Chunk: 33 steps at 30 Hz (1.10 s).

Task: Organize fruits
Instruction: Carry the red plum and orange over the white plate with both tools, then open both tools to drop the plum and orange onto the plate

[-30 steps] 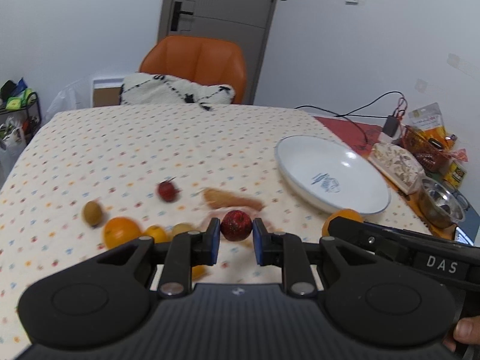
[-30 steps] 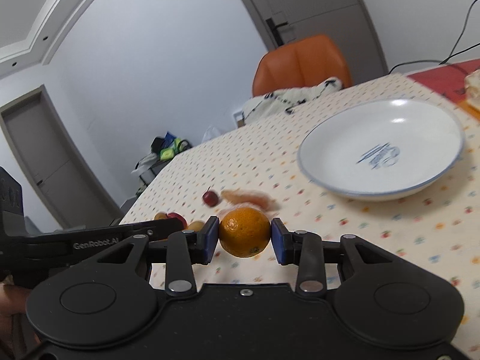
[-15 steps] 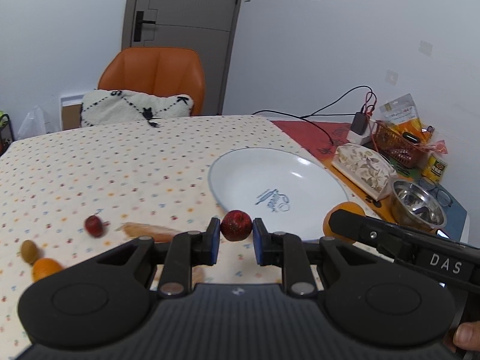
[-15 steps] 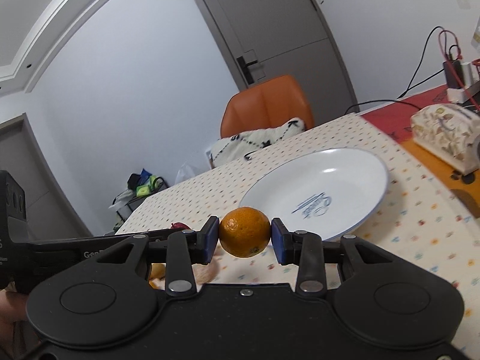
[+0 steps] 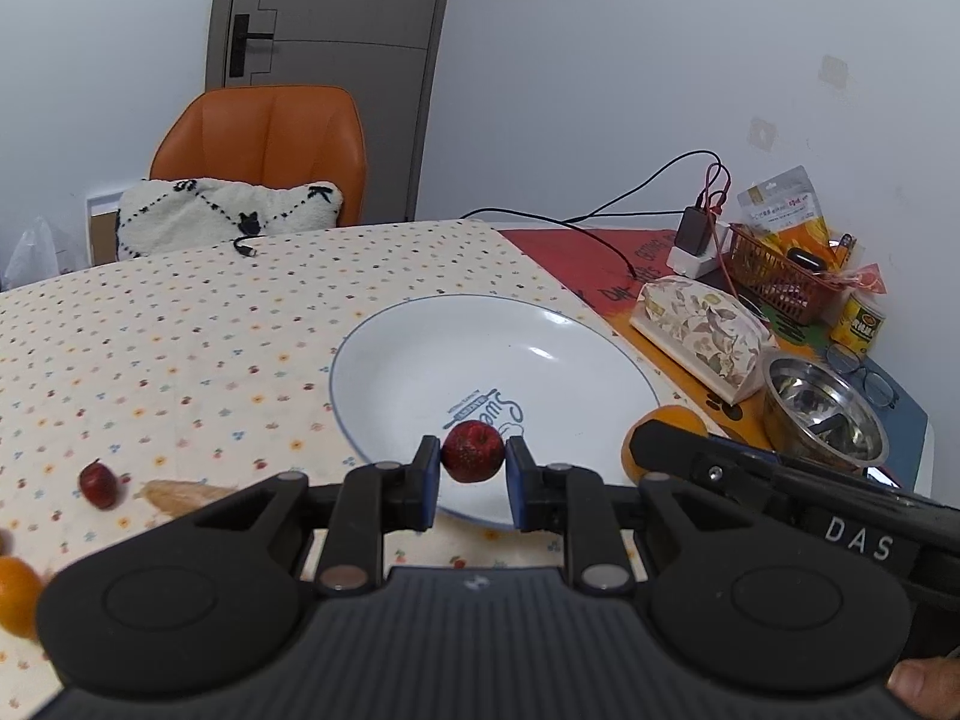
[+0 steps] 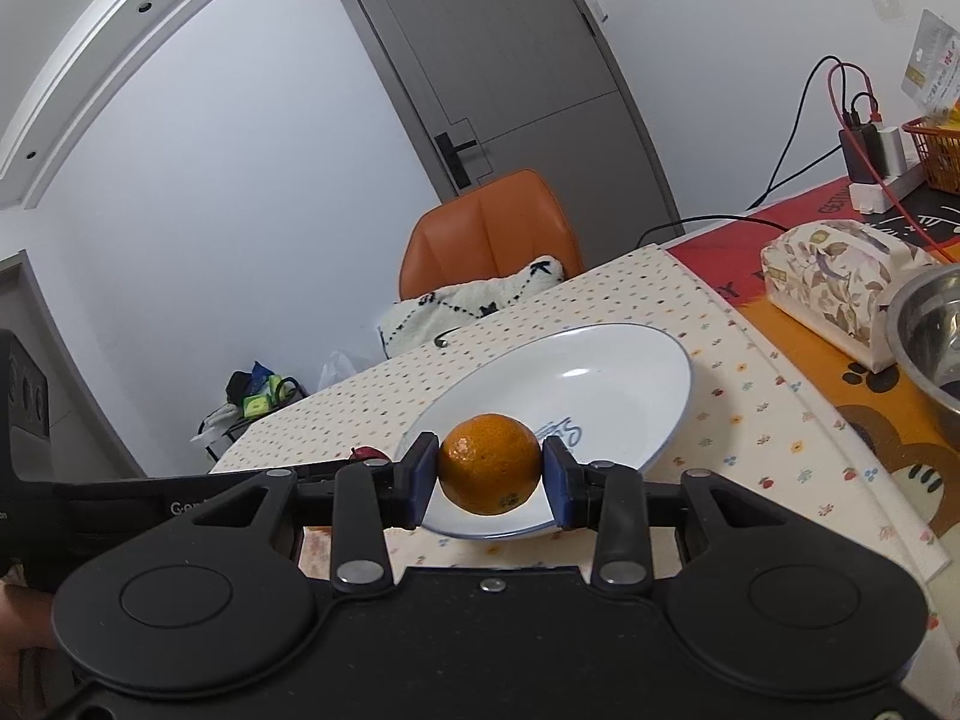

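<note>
Both jaws grip fruit: left a red fruit (image 5: 473, 459), right an orange (image 6: 489, 471).

The left tool (image 5: 473, 483) is clamped, its 2 blue pads pressing either side of a small red fruit (image 5: 473, 459), and it tips downward and forward. The right tool (image 6: 489, 483) is likewise clamped, its 2 pads gripping an orange (image 6: 489, 471) between them, and it points closer to level. In the left wrist view the right tool's dark arm reaches in from the right edge, and a fingertip (image 5: 918, 679) of the person's hand shows at the lower right corner.
</note>
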Tool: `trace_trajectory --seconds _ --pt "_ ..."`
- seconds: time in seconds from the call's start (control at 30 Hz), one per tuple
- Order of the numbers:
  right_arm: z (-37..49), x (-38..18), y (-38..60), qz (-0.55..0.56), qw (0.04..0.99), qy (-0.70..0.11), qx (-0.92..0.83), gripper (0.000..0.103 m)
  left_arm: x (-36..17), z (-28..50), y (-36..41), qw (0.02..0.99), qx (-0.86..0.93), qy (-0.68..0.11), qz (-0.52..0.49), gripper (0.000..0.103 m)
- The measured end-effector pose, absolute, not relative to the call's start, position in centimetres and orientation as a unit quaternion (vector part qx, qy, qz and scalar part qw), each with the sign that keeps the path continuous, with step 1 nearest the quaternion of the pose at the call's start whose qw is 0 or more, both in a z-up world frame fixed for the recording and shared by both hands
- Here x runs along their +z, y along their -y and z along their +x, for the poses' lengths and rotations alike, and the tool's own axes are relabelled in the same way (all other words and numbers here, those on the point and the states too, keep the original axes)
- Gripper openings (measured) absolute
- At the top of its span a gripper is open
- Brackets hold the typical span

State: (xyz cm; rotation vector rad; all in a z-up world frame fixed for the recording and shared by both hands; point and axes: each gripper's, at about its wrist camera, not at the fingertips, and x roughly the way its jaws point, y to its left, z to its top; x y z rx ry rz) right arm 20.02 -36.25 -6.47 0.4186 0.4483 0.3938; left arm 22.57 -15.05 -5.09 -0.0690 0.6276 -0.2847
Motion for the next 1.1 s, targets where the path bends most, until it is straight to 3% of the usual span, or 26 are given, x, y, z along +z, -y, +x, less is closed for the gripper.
trace_trajectory --seconds 0.77,1.0,1.1 --pt "24.2 -8.4 36.4 0.191 0.934 -0.248 0.170 0.037 -8.1 27.0 16.5 0.926 -0.139 -0.350 -0.027 0.022" --pt "23.2 -7.9 36.5 0.188 0.941 -0.235 0.157 0.040 -7.4 25.8 15.9 0.931 -0.134 -0.338 -0.025 0.027" --pt "22.6 -7.8 36.7 0.193 0.941 -0.233 0.151 0.040 -7.1 25.0 15.4 0.934 -0.130 -0.331 -0.023 0.037"
